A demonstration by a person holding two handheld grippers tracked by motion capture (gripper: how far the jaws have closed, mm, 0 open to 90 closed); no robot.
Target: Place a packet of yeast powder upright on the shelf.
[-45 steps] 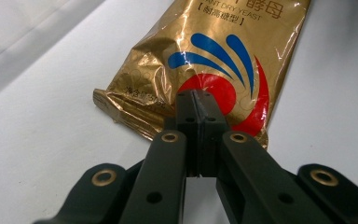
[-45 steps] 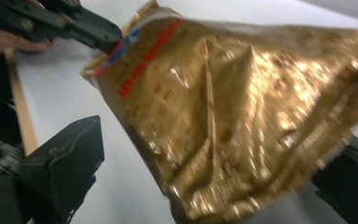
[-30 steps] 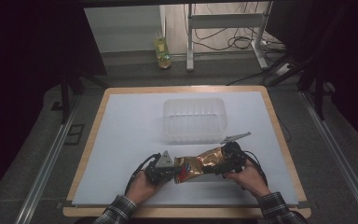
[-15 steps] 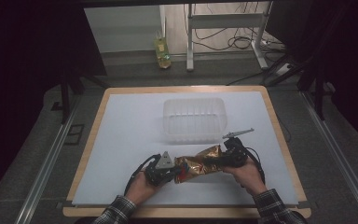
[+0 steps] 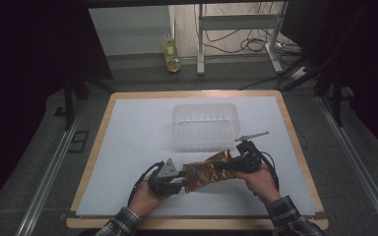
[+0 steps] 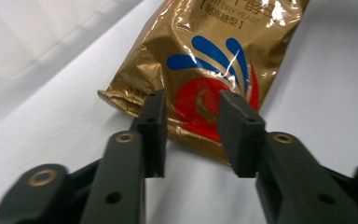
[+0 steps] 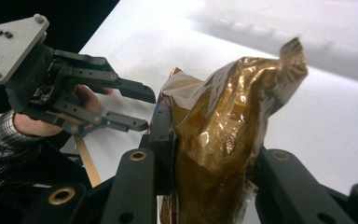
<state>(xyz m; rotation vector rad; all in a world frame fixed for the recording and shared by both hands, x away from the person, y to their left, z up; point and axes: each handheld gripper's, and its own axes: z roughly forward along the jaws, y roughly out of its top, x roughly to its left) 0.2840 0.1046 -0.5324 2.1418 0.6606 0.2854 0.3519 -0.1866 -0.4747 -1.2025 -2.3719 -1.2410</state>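
Note:
A crinkled gold foil bag (image 5: 207, 172) with a red and blue logo (image 6: 214, 70) lies slanted on the white table sheet, near the front. My right gripper (image 5: 235, 164) is shut on the bag's right end; in the right gripper view the foil (image 7: 223, 126) is pinched between its jaws (image 7: 209, 154) and lifted a little. My left gripper (image 5: 179, 181) stands open at the bag's left end, with the sealed bottom edge just at its fingertips (image 6: 193, 135). The right gripper view also has the left gripper (image 7: 147, 111), its jaws apart beside the bag.
A clear plastic tub (image 5: 204, 125) stands just behind the bag, mid-table. A thin silvery rod (image 5: 252, 135) sticks out beside the right gripper. The white sheet (image 5: 128, 147) stretches to the left. A yellow bottle (image 5: 171, 51) stands on the floor beyond the table.
The right gripper has raised its end of the bag slightly toward the tub, so the bag slants more. The left gripper has barely moved.

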